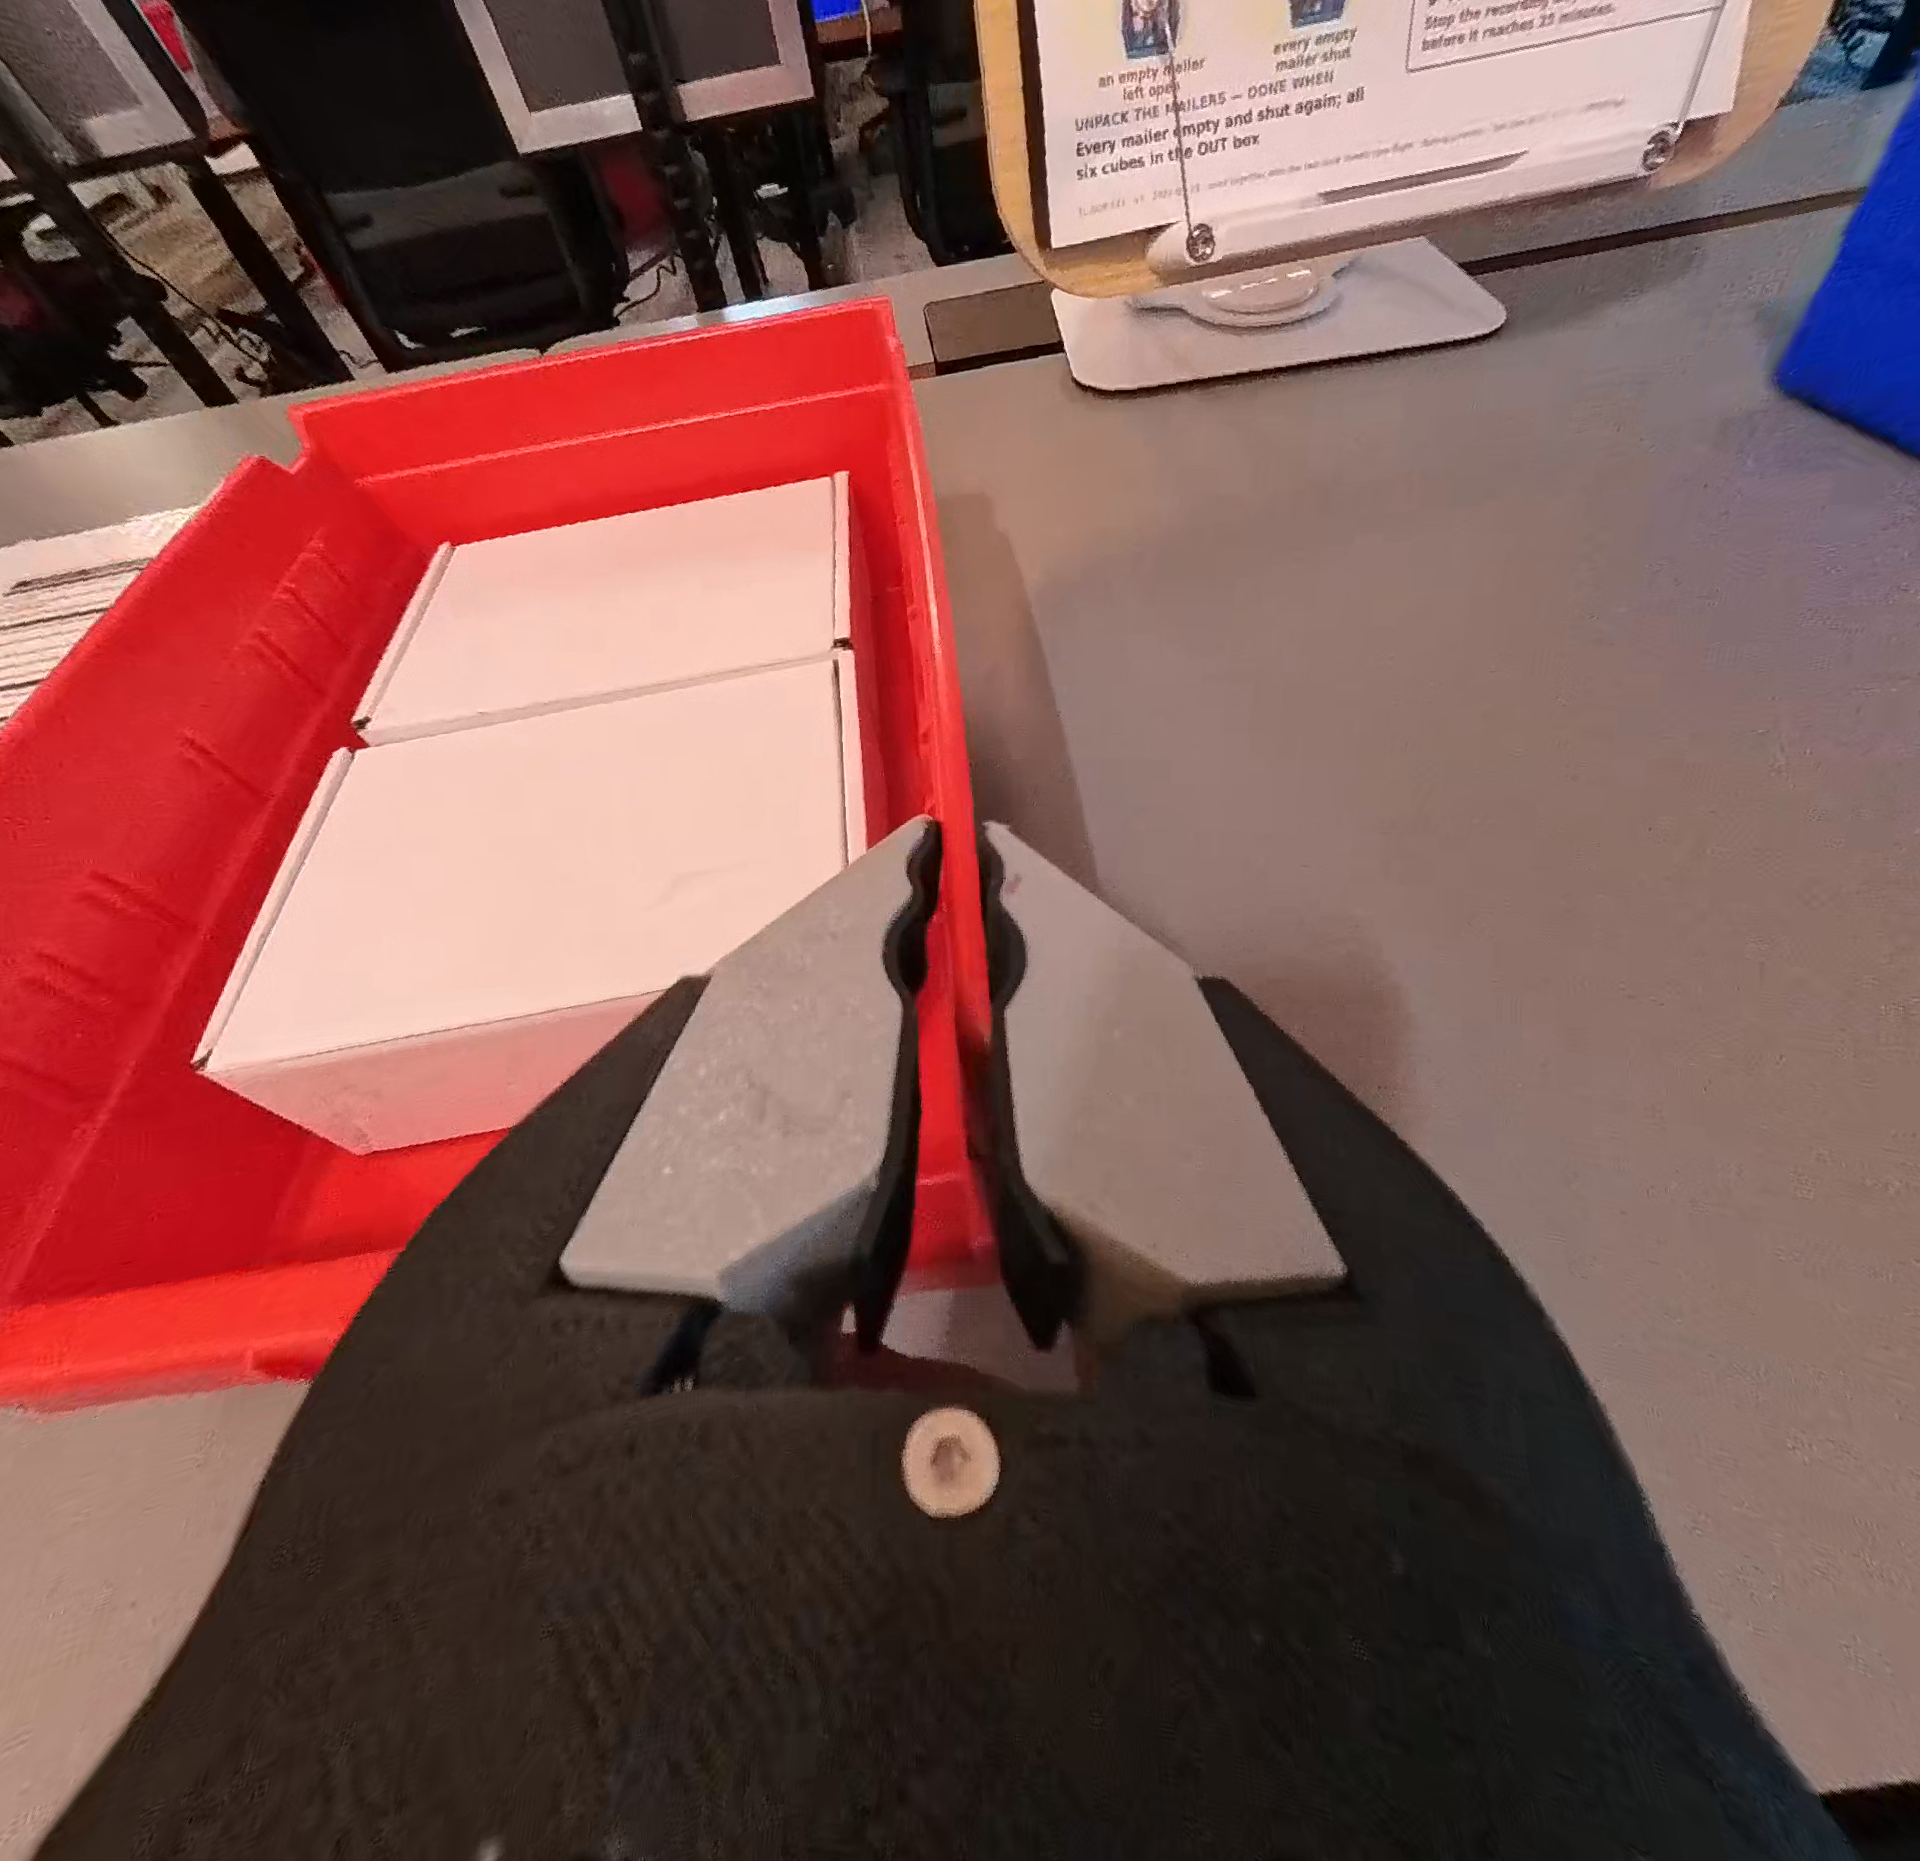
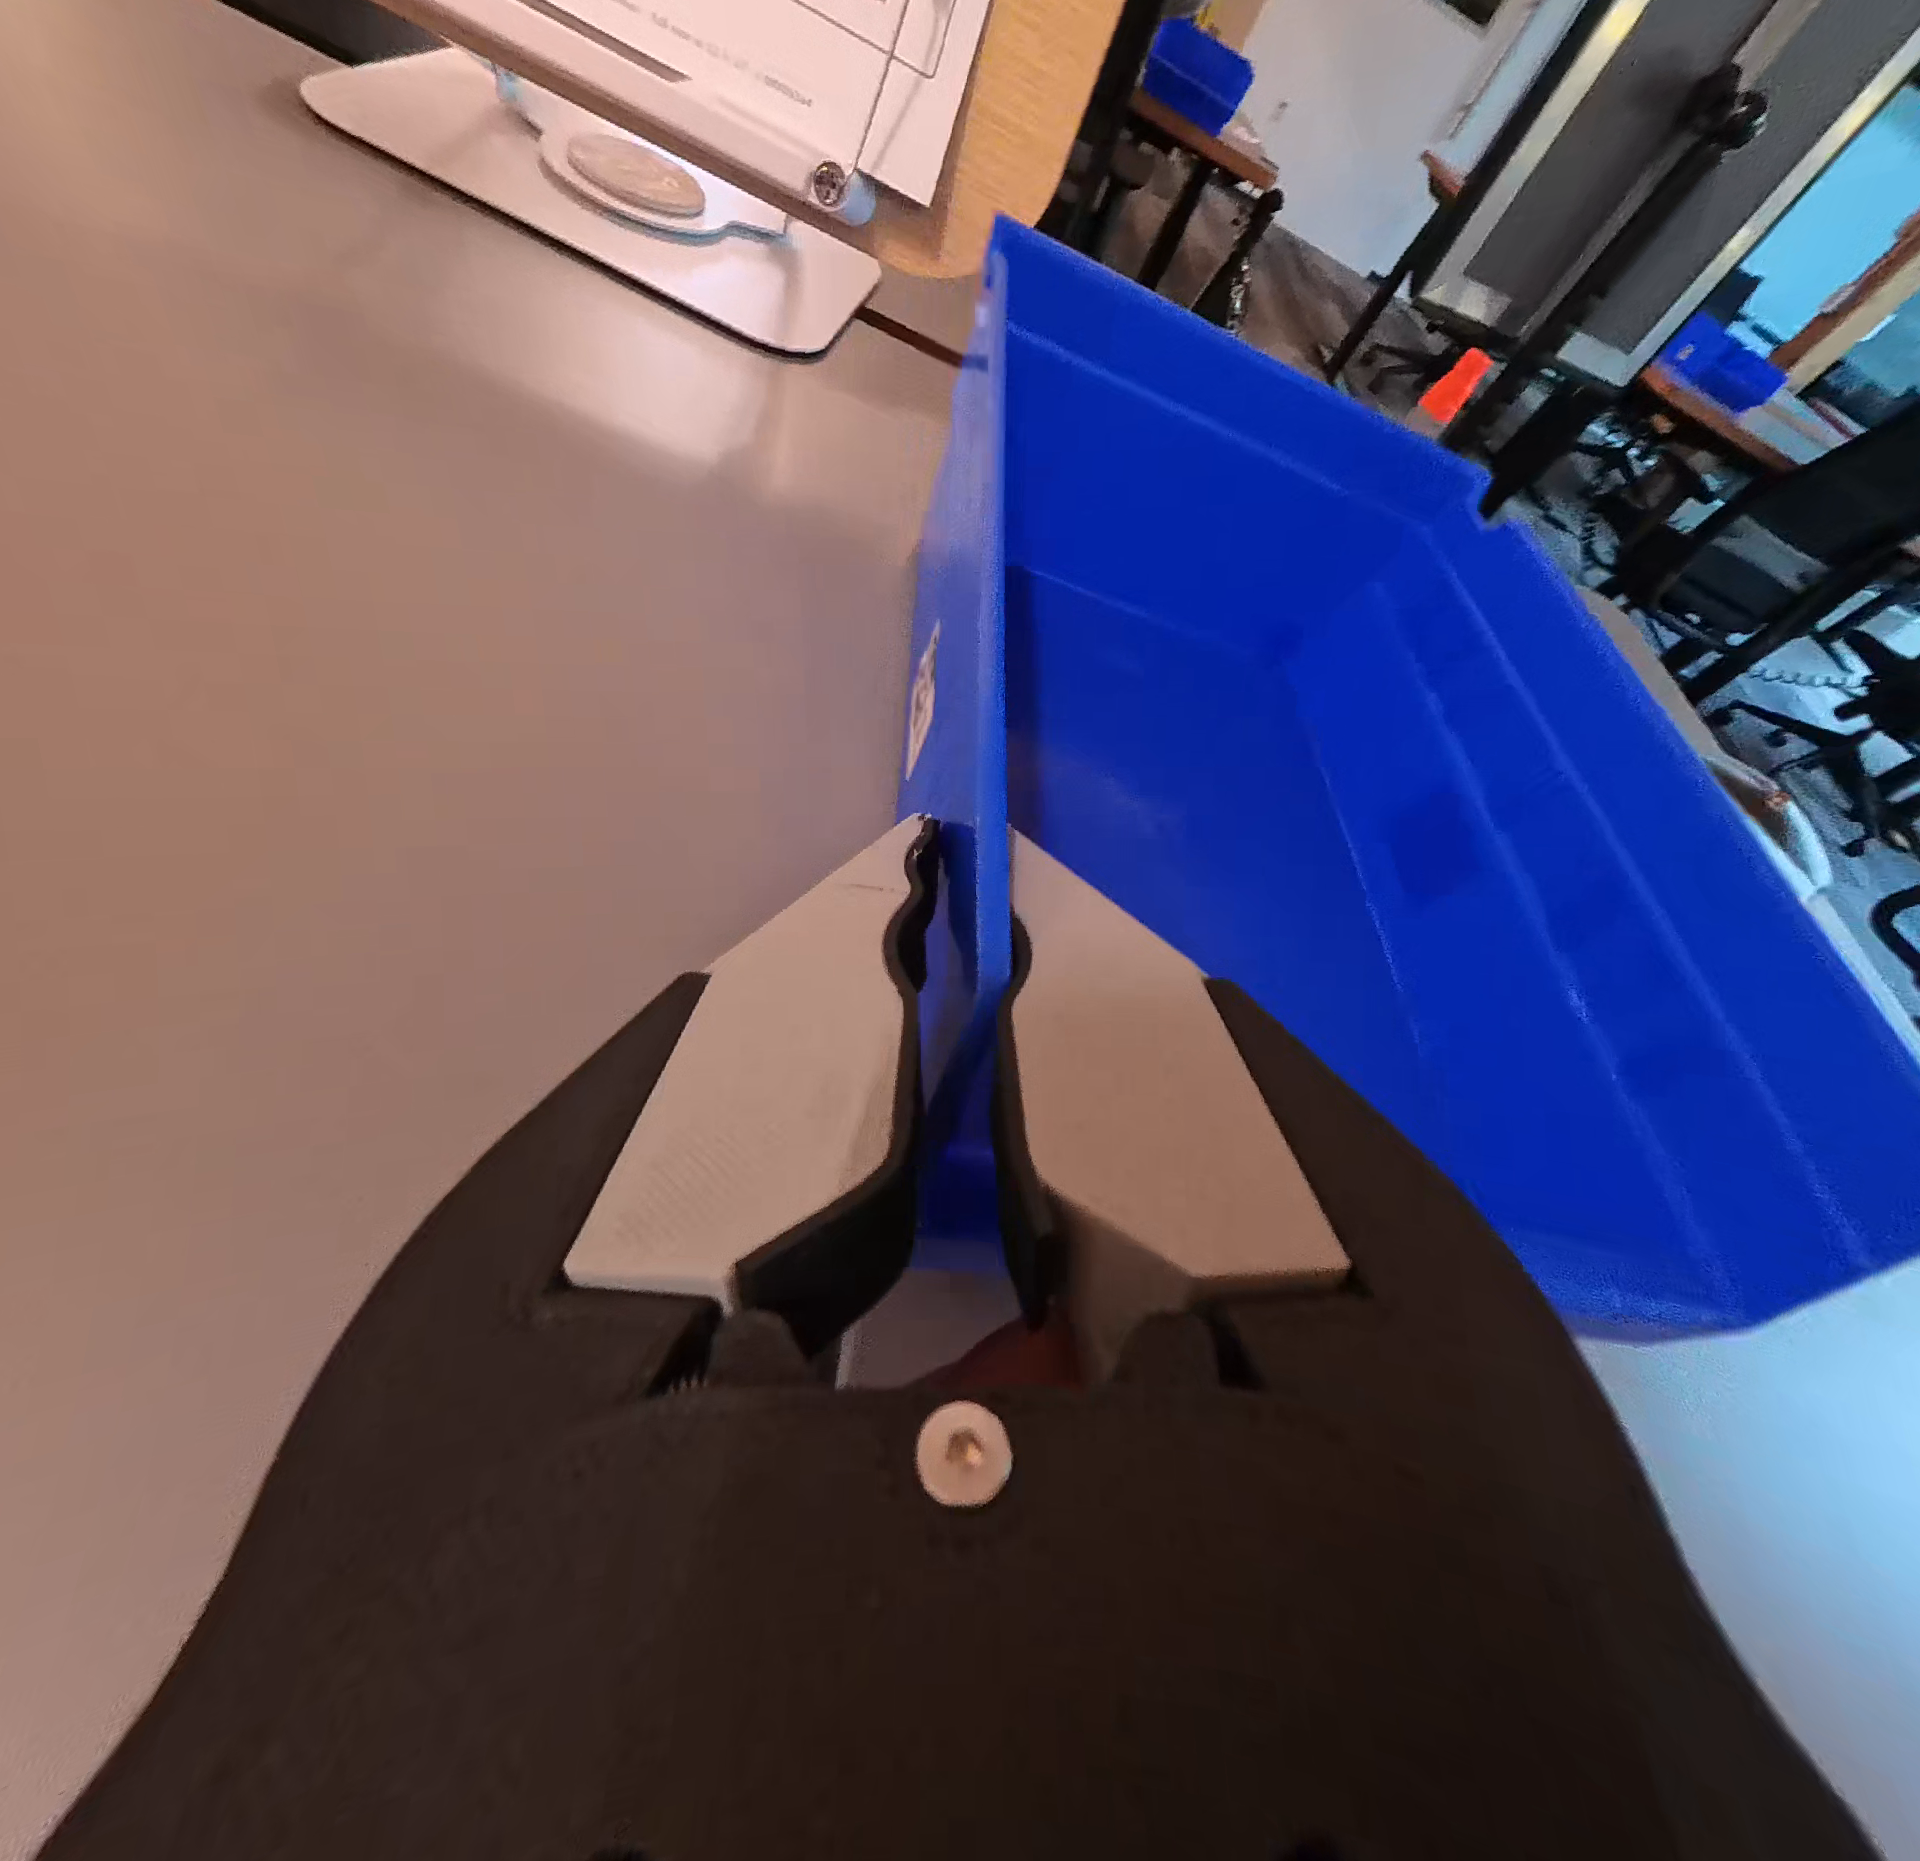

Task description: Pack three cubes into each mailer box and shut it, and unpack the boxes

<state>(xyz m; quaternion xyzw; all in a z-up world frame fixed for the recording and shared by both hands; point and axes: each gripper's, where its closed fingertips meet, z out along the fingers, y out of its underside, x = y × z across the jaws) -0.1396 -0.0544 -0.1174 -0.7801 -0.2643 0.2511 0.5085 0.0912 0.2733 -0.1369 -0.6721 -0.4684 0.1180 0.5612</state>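
A red bin (image 1: 623, 409) sits on the grey table at the left and holds two shut white mailer boxes, one at the back (image 1: 623, 606) and one nearer (image 1: 561, 855). My left gripper (image 1: 961, 835) is shut on the red bin's right wall, one finger inside and one outside. In the right wrist view a blue bin (image 2: 1247, 668) stands on the table, and the part of its inside that shows is empty. My right gripper (image 2: 971, 855) is shut on the blue bin's left wall. No cubes are in view.
A sign board on a white metal stand (image 1: 1278, 325) stands at the back of the table, and it also shows in the right wrist view (image 2: 623, 201). The blue bin's corner (image 1: 1860, 305) shows far right in the left wrist view. Bare grey table (image 1: 1455, 772) lies between the bins. My right fingertips sit around 40 cm from my left ones.
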